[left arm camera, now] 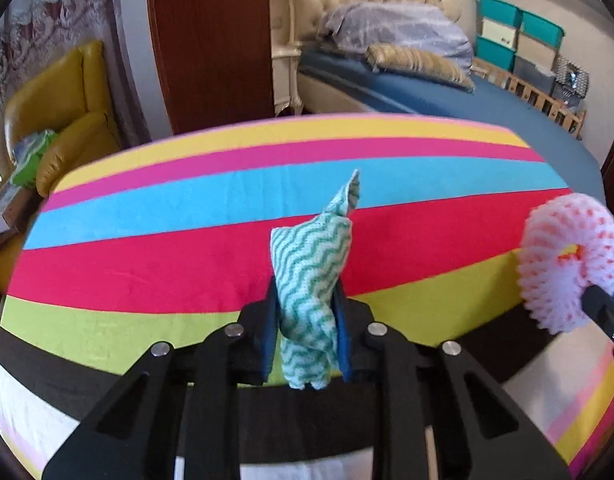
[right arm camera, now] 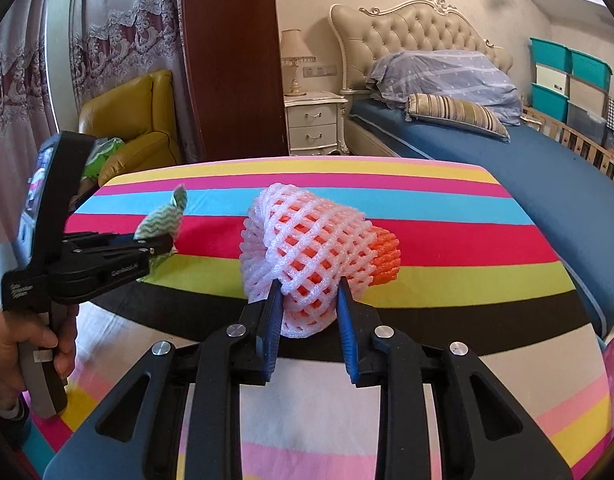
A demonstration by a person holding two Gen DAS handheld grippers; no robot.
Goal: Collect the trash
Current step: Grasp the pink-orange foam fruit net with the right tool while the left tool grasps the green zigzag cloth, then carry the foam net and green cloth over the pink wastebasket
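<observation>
My left gripper (left arm camera: 307, 300) is shut on a green-and-white wavy cloth (left arm camera: 313, 268), which stands up between its blue pads above the striped table (left arm camera: 147, 240). My right gripper (right arm camera: 309, 292) is shut on a white and orange foam fruit net (right arm camera: 311, 240), held above the table's near edge. In the left wrist view the foam net (left arm camera: 571, 268) shows at the far right. In the right wrist view the left gripper (right arm camera: 163, 246) with the cloth (right arm camera: 163, 220) shows at the left, held by a hand.
The striped cloth covers the table (right arm camera: 427, 216) and hangs over its near edge. A bed with blue sheet (right arm camera: 507, 160) stands behind at the right. A yellow armchair (right arm camera: 127, 120) is at the back left, a nightstand (right arm camera: 313, 120) behind.
</observation>
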